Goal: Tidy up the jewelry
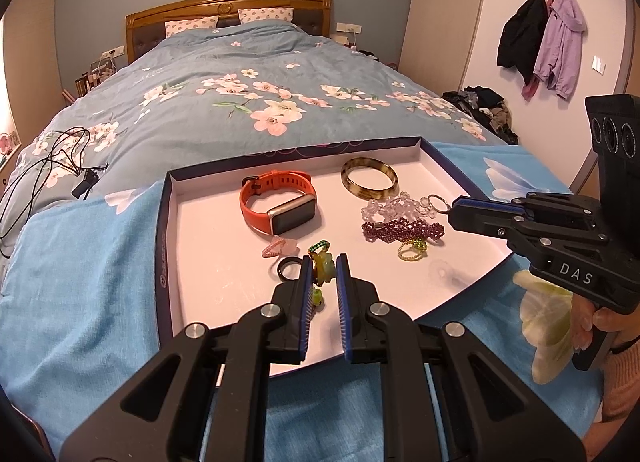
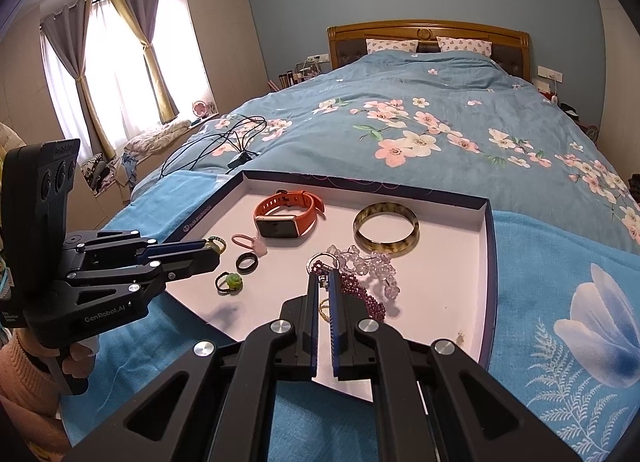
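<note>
Only rightward, perhaps, the green ring (image 2: 231, 282).

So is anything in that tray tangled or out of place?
Yes. At the tray's right side, the clear bead bracelet and purple bead bracelet lie heaped together, overlapping, while the orange watch and bangle lie apart.

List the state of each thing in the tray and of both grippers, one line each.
left gripper: shut on the green-beaded ring
right gripper: shut on the silver ring
orange watch: strap buckled, on its side
mottled bangle: lying flat
purple bead bracelet: bunched up
black ring: lying flat
tray: open, no lid
</note>
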Demonstrator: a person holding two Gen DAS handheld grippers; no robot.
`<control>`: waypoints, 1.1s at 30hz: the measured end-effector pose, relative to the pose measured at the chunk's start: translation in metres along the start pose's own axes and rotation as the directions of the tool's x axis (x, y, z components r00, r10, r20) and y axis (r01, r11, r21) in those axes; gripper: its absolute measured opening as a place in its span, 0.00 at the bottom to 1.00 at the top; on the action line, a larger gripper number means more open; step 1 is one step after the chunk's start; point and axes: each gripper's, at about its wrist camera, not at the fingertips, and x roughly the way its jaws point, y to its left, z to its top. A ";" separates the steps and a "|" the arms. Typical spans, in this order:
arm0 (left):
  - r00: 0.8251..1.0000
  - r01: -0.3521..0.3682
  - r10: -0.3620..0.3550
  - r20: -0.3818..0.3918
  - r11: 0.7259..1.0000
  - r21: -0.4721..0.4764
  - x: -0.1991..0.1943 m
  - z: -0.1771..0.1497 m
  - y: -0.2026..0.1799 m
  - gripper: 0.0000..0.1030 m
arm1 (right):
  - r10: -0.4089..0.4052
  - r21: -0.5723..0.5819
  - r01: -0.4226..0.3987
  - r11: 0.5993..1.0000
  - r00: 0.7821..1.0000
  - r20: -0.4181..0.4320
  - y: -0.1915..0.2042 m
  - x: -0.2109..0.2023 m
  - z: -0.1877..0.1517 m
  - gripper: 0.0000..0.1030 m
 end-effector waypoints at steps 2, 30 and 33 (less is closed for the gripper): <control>1.000 -0.001 0.001 -0.001 1.000 -0.001 0.001 0.000 0.000 0.12 | -0.001 0.002 0.001 1.000 1.000 -0.002 -0.001 0.002 0.000 0.03; 0.999 -0.030 0.030 -0.029 1.000 -0.005 0.020 0.004 0.004 0.12 | -0.019 0.009 0.020 1.000 0.999 -0.048 -0.009 0.020 0.002 0.03; 0.999 -0.033 0.033 -0.033 0.999 -0.008 0.022 0.004 0.003 0.12 | -0.021 0.007 0.022 1.000 0.998 -0.051 -0.009 0.022 0.002 0.03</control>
